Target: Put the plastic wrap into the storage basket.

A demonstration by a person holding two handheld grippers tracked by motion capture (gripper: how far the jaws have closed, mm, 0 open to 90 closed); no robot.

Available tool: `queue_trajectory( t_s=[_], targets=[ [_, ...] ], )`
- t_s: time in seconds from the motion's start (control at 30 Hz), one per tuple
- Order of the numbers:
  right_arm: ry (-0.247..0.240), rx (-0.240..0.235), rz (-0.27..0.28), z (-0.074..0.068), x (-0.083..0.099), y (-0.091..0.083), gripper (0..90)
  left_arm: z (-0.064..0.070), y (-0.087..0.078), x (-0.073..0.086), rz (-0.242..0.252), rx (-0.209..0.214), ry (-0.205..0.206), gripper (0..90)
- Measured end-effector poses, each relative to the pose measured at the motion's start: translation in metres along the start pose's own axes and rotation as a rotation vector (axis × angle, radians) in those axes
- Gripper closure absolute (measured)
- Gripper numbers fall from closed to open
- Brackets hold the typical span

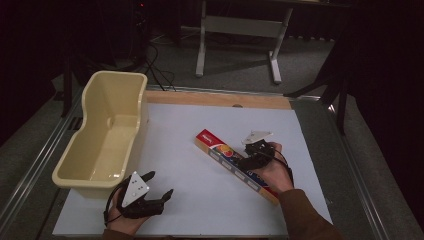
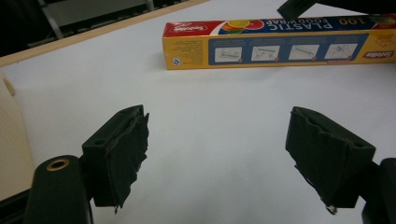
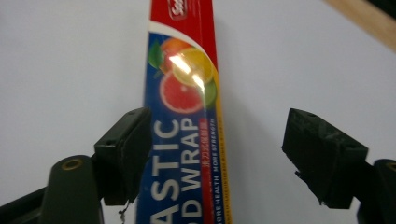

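One long carton of plastic food wrap (image 1: 235,165) lies flat and slantwise on the white worktop (image 1: 200,200), right of middle, with its red end pointing towards the far left. The right gripper (image 1: 248,161) hangs over the carton's middle with its jaws spread wide; in the right gripper view the box (image 3: 184,121) runs up between them, nearer the left jaw, and I cannot tell whether that jaw touches it. The left gripper (image 1: 159,186) sits near the front edge of the worktop, jaws also spread and holding nothing, well apart from the carton (image 2: 280,42). I judge the box light and fairly stiff along its length, yet thin card that would dent under a hard squeeze, and its glossy print looks a little slippery. Taking it across the narrow width near the middle should keep it level; a hold close to one end would likely let the far end droop and twist. A cream plastic tub (image 1: 107,131) stands at the left edge of the worktop, beside the left gripper, open-topped and with nothing inside it.
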State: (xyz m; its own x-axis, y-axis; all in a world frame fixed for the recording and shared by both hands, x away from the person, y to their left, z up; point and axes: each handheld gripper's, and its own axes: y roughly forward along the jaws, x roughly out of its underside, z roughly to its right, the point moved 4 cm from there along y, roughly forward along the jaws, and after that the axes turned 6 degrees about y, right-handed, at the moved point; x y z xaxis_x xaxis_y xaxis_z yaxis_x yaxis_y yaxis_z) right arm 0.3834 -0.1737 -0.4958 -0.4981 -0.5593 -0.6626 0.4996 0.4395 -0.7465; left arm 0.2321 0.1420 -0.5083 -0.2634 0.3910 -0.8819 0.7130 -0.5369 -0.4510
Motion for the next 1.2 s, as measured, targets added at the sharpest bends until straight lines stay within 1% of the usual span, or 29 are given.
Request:
queue_trajectory(
  t_s=[0.07, 0.13, 0.17, 0.23, 0.3, 0.37, 0.4, 0.47, 0.5, 0.57, 0.6, 0.67, 0.77, 0.83, 0.9, 1.0, 1.07, 1.1, 1.13, 1.2],
  targets=[
    [0.005, -0.021, -0.038, 0.002, 0.000, 0.006, 20.9, 0.000, 0.000, 0.000, 0.000, 0.000, 0.000, 20.8],
    [0.007, -0.028, -0.049, 0.002, 0.000, 0.007, 20.5, 0.000, 0.000, 0.000, 0.002, 0.001, -0.001, 20.8],
    [0.013, -0.051, -0.077, 0.001, 0.000, 0.011, 20.2, 0.000, 0.000, 0.000, 0.003, 0.001, -0.002, 20.8],
    [0.031, -0.077, -0.091, 0.000, -0.001, 0.014, 20.5, 0.000, 0.000, 0.000, 0.001, 0.001, -0.001, 20.8],
    [0.017, -0.076, -0.123, -0.003, -0.002, 0.016, 21.3, 0.001, 0.001, 0.000, 0.004, 0.003, -0.002, 20.8],
    [-0.006, -0.087, -0.160, -0.008, -0.002, 0.019, 22.0, 0.001, 0.001, -0.001, 0.004, 0.003, -0.001, 20.8],
    [-0.006, -0.087, -0.160, -0.008, -0.002, 0.019, 22.0, 0.001, 0.001, -0.001, 0.004, 0.003, -0.001, 20.7],
    [-0.034, -0.073, -0.220, -0.012, -0.001, 0.024, 23.0, 0.001, 0.001, -0.001, 0.003, 0.005, 0.001, 20.8],
    [-0.047, -0.072, -0.278, -0.013, -0.001, 0.028, 25.5, 0.001, 0.001, -0.001, 0.003, 0.006, 0.001, 20.8],
    [-0.074, -0.074, -0.338, -0.013, 0.000, 0.032, 29.6, 0.001, 0.001, -0.001, 0.003, 0.006, 0.000, 20.8],
    [-0.091, -0.066, -0.366, -0.013, 0.000, 0.034, 30.3, 0.001, 0.001, -0.001, 0.004, 0.007, 0.000, 20.8],
    [-0.101, -0.066, -0.404, -0.014, -0.001, 0.036, 32.0, 0.001, 0.001, -0.001, 0.003, 0.008, 0.000, 20.8],
    [-0.099, -0.083, -0.450, -0.013, -0.005, 0.039, 33.4, 0.001, 0.002, -0.001, 0.002, 0.010, 0.001, 20.8],
    [-0.099, -0.091, -0.480, -0.012, -0.008, 0.040, 36.4, 0.002, 0.002, -0.001, 0.000, 0.013, 0.001, 20.7],
    [-0.076, -0.116, -0.523, -0.009, -0.011, 0.041, 36.5, 0.003, 0.003, 0.000, -0.001, 0.016, 0.000, 20.7],
    [-0.085, -0.136, -0.588, -0.008, -0.012, 0.046, 35.3, 0.003, 0.004, 0.000, -0.002, 0.019, 0.001, 20.7],
    [-0.094, -0.144, -0.619, -0.007, -0.014, 0.049, 35.1, 0.003, 0.004, 0.000, -0.001, 0.019, 0.000, 20.6],
    [-0.085, -0.150, -0.641, -0.007, -0.014, 0.051, 34.8, 0.003, 0.004, 0.000, -0.002, 0.020, 0.000, 20.6],
    [-0.087, -0.158, -0.654, -0.007, -0.015, 0.052, 34.7, 0.003, 0.004, 0.000, -0.002, 0.020, 0.000, 20.7],
    [-0.062, -0.168, -0.683, -0.005, -0.015, 0.055, 34.6, 0.003, 0.004, 0.000, -0.002, 0.025, -0.002, 20.7]
  ],
)
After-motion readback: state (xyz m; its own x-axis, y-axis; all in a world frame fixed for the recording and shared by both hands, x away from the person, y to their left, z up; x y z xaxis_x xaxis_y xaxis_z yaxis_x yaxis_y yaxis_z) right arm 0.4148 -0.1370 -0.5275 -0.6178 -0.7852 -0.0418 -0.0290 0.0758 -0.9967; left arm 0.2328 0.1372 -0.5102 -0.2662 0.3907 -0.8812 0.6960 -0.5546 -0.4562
